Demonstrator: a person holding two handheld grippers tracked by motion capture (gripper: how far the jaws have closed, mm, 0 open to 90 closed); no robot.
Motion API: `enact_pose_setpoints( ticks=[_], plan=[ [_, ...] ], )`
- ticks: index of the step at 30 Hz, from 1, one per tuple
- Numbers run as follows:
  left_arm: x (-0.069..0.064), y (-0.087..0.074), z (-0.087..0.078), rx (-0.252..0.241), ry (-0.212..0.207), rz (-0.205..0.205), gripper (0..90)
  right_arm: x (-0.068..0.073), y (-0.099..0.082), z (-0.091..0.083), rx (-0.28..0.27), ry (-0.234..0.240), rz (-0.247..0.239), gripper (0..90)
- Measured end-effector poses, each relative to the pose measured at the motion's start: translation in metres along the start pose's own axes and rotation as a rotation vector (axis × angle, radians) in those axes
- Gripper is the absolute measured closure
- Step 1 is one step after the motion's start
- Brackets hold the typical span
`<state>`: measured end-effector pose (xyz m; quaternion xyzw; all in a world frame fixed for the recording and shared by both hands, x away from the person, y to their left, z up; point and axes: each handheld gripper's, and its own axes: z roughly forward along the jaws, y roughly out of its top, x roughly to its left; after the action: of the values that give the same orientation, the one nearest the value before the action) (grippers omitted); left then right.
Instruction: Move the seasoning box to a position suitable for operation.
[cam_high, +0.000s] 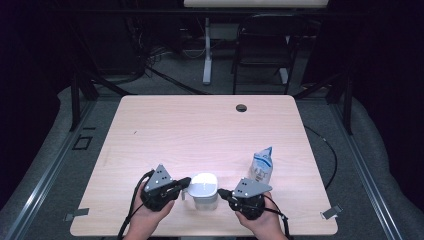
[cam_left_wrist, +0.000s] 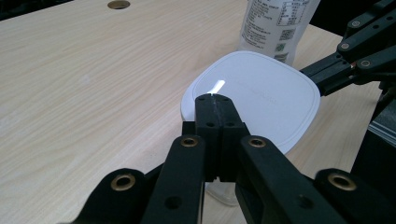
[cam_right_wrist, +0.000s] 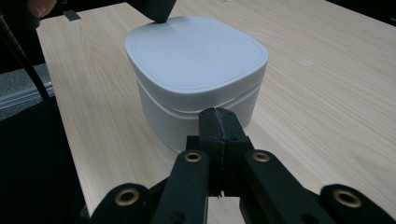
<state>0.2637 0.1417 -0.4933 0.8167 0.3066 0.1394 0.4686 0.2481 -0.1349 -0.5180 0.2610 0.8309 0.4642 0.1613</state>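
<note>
**Both grippers closed, flanking the lidded tub**

White tub (cam_high: 205, 190) sits near the table's (cam_high: 200, 125) front edge, lid on. Left gripper (cam_high: 184, 182) and right gripper (cam_high: 223, 193) bracket it, jaws pressed together, nothing held. Likely squaring up before working on the lid. Bottle (cam_high: 261, 165) stands just behind and to the right.

Left gripper view: tip over the lid (cam_left_wrist: 261, 93) rim; contact unclear. Right gripper view: the seam under the lid, tip level with it.

light: overhead, table bright | surroundings: dark | glare: lid (cam_left_wrist: 219, 85)
</note>
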Motion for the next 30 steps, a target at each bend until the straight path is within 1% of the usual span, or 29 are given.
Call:
enact_pose_setpoints(
  ticks=[8,16,17,19,20,21,25,28,29,30],
  plan=[
    [0.0,-0.001,-0.001,0.001,0.001,0.0,90.0,0.0,0.001,-0.001,-0.009,0.002,0.006,90.0],
    [0.001,-0.001,-0.002,0.006,0.007,-0.002,90.0,0.001,0.003,-0.001,-0.016,0.004,0.003,90.0],
    [0.002,-0.001,-0.004,0.003,0.011,-0.007,90.0,0.001,0.004,-0.001,-0.017,0.005,0.005,90.0],
    [0.008,-0.001,-0.011,-0.011,0.014,-0.038,89.4,0.0,0.004,-0.001,-0.019,0.014,0.009,90.0],
    [0.008,-0.001,-0.011,-0.011,0.014,-0.038,88.9,0.0,0.005,-0.001,-0.015,0.011,0.005,90.0],
    [0.011,-0.002,-0.015,-0.019,0.024,-0.045,88.4,0.0,0.005,-0.001,-0.014,0.012,0.005,90.0],
    [0.013,-0.006,-0.017,-0.028,0.029,-0.057,85.0,0.0,0.008,0.0,-0.01,0.008,-0.001,90.0],
    [0.013,-0.008,-0.019,-0.027,0.027,-0.05,83.4,-0.001,0.01,0.0,-0.008,0.009,-0.002,90.0],
    [0.013,-0.009,-0.019,-0.028,0.031,-0.048,82.2,-0.001,0.012,-0.001,0.004,0.003,-0.012,90.0],
    [0.013,-0.01,-0.02,-0.029,0.035,-0.049,82.2,-0.001,0.012,-0.001,0.004,0.003,-0.012,90.0]
  ],
)
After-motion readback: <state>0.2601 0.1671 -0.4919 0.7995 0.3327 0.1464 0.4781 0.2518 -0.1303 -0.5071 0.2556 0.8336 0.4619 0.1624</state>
